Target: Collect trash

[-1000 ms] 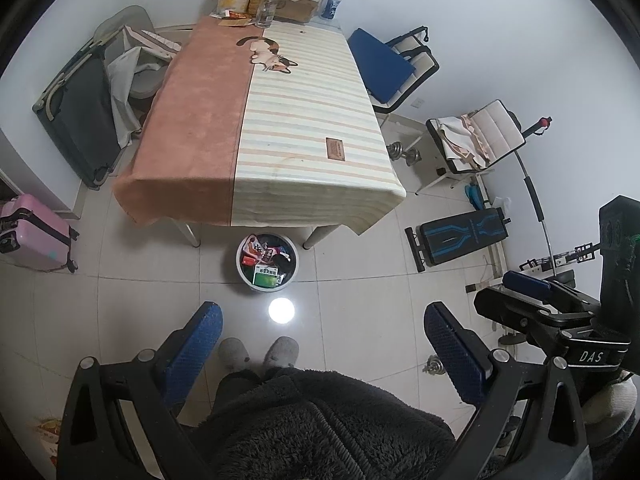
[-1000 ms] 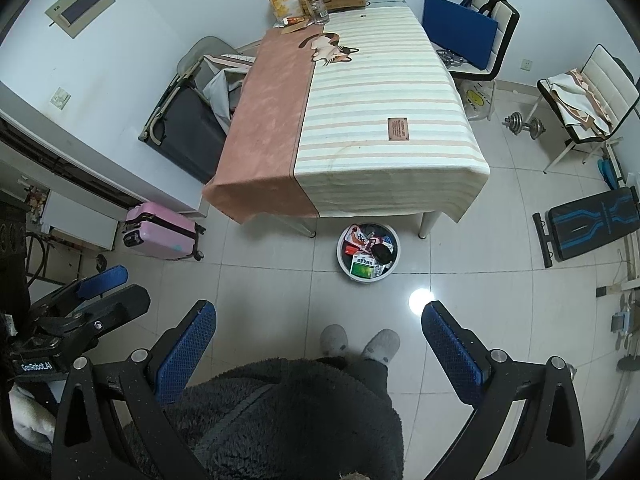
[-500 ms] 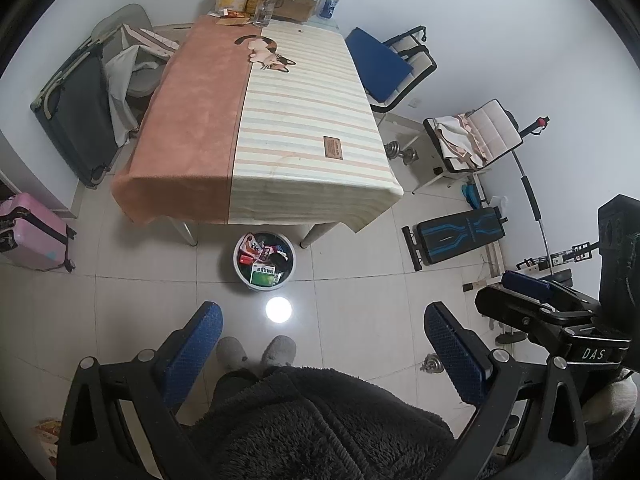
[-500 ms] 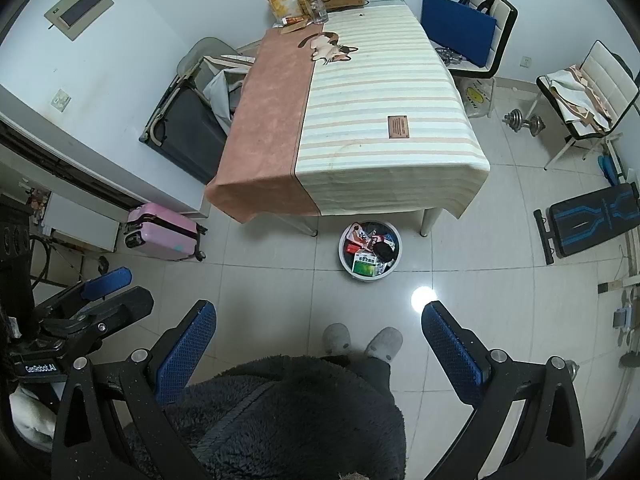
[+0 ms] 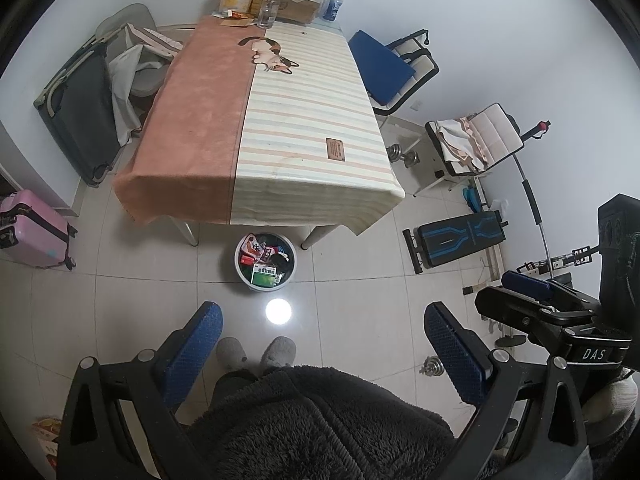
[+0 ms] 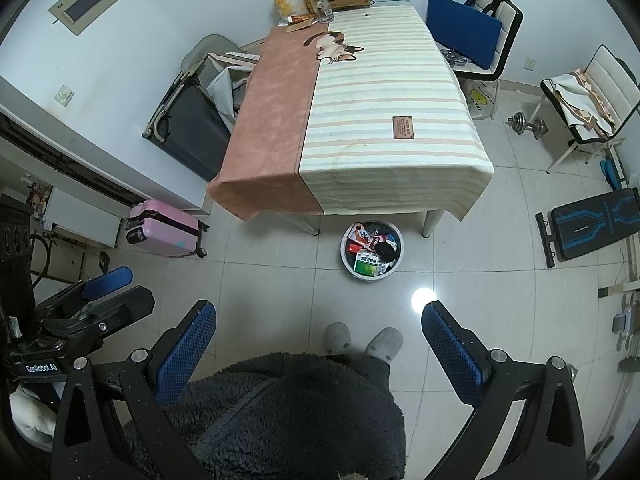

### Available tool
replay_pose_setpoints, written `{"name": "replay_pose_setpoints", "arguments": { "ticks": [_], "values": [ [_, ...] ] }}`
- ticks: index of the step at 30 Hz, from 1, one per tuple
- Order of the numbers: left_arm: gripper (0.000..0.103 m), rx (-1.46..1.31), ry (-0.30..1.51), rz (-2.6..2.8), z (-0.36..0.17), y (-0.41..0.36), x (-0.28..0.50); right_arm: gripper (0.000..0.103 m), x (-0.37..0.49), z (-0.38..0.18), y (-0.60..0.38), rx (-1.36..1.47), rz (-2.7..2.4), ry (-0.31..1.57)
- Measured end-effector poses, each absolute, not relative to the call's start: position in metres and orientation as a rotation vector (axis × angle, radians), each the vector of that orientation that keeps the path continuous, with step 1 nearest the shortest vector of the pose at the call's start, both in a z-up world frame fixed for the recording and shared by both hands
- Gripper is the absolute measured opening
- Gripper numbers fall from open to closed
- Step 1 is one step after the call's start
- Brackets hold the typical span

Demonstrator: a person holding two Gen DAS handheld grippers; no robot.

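A round white bin [image 5: 265, 279] [image 6: 373, 275] full of wrappers and small boxes stands on the floor tiles at the near end of the table. The table [image 5: 280, 120] [image 6: 360, 120] wears a cloth that is pink on the left and striped on the right. My left gripper [image 5: 324, 344] hangs open, high above the floor, with nothing between its blue pads. My right gripper [image 6: 318, 340] is open too and equally empty. Each gripper shows at the edge of the other's view. Below both, a person's dark fleece and grey slippers [image 5: 256, 354] are visible.
Bottles, a snack bag and a cardboard box [image 5: 298, 2] crowd the table's far end. A pink suitcase [image 5: 30, 230] and a dark folded cot [image 5: 76, 108] stand left. Chairs [image 5: 394, 70], dumbbells [image 6: 526, 124] and a bench [image 5: 456, 236] lie right.
Both views have drifted slightly back and up from the table; the bin and table sit a touch further off. Both grippers stay open and empty.
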State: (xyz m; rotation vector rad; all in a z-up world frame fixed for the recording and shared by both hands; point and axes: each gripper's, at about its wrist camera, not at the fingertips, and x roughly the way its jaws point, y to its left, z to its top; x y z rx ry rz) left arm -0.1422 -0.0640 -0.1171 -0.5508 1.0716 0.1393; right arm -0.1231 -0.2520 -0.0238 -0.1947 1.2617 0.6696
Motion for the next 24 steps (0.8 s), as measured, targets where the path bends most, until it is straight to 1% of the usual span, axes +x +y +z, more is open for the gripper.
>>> {"name": "replay_pose_setpoints", "arguments": {
  "ticks": [24],
  "values": [
    [0.103, -0.561, 1.056, 0.149, -0.1130, -0.0674, -0.1410, 0.103, -0.1227, -0.0241, -0.2506, -0.192, 0.670, 1.262]
  ]
}}
